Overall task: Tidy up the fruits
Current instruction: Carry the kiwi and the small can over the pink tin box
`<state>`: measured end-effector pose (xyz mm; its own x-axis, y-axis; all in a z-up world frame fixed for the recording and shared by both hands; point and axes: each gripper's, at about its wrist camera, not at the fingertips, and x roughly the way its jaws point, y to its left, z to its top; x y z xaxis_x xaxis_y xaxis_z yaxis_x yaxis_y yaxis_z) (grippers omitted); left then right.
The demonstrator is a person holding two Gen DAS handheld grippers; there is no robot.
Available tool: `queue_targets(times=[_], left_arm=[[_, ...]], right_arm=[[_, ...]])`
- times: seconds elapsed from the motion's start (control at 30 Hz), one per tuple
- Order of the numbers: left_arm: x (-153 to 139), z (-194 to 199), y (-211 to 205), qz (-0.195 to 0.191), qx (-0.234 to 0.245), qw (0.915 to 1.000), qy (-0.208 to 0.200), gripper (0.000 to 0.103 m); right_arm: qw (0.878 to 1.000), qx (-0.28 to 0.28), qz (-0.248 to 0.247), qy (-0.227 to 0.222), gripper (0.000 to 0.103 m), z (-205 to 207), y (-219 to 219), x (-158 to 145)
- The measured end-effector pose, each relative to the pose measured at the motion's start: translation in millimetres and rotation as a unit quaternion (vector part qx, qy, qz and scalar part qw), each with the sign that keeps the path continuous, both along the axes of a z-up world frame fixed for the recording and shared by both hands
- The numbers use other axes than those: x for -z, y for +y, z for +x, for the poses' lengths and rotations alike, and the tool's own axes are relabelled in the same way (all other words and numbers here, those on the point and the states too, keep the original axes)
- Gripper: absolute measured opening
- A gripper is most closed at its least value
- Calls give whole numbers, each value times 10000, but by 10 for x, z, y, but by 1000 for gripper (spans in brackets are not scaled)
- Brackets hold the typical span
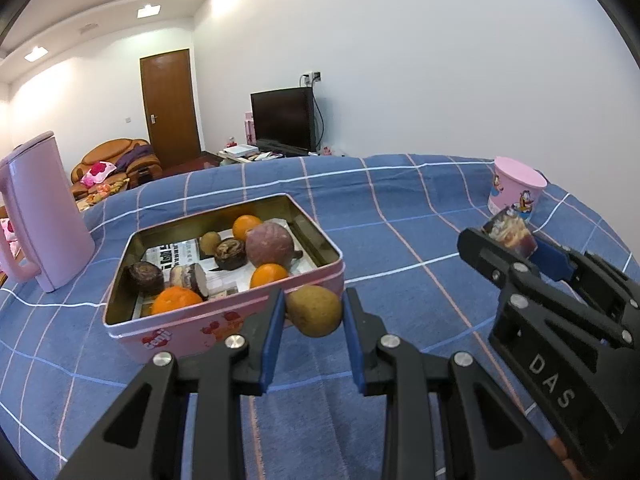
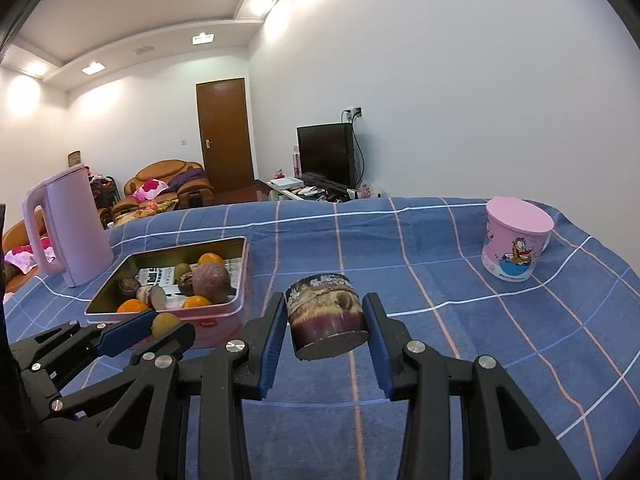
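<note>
Fruit: my left tool [image 1: 314, 312] grips a kiwi [image 1: 315, 310] just short of the tin [image 1: 320, 246], my right tool [image 2: 326, 322] grips a dark chunk [image 2: 328, 318] above the surface, so I clear the rim before releasing.

Tin [image 1: 224, 320] left of cup [image 1: 516, 190], jug [image 1: 40, 216] left of tin.

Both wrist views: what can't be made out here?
- Pink tin: newspaper print on its floor, too small, part covered by fruit, both views.
- Brown fruit in left gripper: far side hidden; right view mostly hides it behind the fingers.
- Dark cut piece in right gripper: kind of fruit unclear.
</note>
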<state>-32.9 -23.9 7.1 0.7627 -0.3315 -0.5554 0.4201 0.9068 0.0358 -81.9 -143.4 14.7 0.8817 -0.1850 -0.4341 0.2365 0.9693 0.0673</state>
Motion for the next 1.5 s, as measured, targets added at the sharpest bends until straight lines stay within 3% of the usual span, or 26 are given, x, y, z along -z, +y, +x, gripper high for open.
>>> queue_targets(times=[0.57, 1.17, 1.5], left_arm=[[-5, 35, 322, -69, -296, 9995, 39, 30], [-32, 262, 709, -255, -959, 9950, 118, 30], [-169, 516, 745, -1, -1153, 9931, -199, 30]], right_arm=[[9993, -353, 150, 19, 42, 47, 253, 11], [9954, -940, 204, 34, 42, 273, 605, 28], [9948, -984, 251, -106, 42, 492, 664, -50]])
